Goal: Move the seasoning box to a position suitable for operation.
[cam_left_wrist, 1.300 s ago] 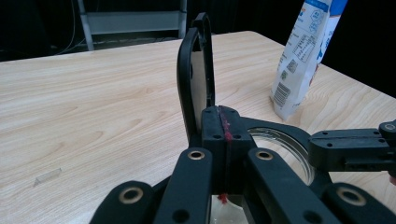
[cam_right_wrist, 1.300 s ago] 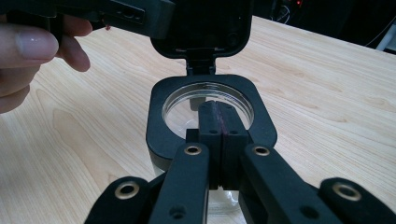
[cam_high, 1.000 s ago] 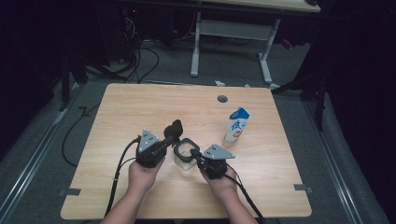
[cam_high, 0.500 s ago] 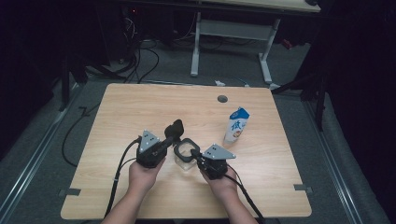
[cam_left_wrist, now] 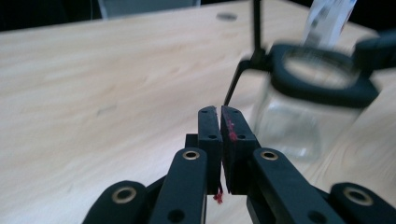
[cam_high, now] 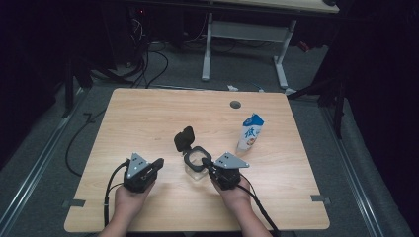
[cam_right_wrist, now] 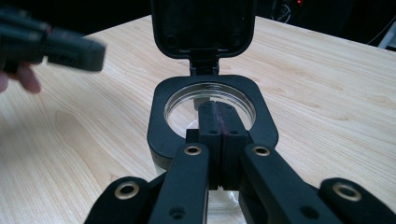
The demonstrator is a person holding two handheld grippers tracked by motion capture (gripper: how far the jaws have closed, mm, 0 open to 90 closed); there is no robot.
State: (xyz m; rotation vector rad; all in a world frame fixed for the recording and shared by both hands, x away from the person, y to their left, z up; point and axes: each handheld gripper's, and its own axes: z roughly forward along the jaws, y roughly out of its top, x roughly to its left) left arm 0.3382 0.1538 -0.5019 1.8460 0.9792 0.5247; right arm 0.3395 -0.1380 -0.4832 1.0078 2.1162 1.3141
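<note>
Standing upright on the pale wooden table (cam_high: 148, 118), clear square glass jar (cam_high: 196, 168) with black hinged lid (cam_high: 184, 138) raised vertically. Right gripper (cam_high: 211, 170) jaws pressed together over jar rim. Left gripper (cam_high: 157, 165) jaws together, empty, beside.

This is looking like a lab or recording room: a bare wooden table (cam_high: 148, 113) is standing on grey carpet (cam_high: 306, 103), black cables (cam_high: 148, 59) are trailing across the floor beyond the table's far edge, a white-legged desk (cam_high: 247, 34) is standing behind, and darkness is surrounding everything.
</note>
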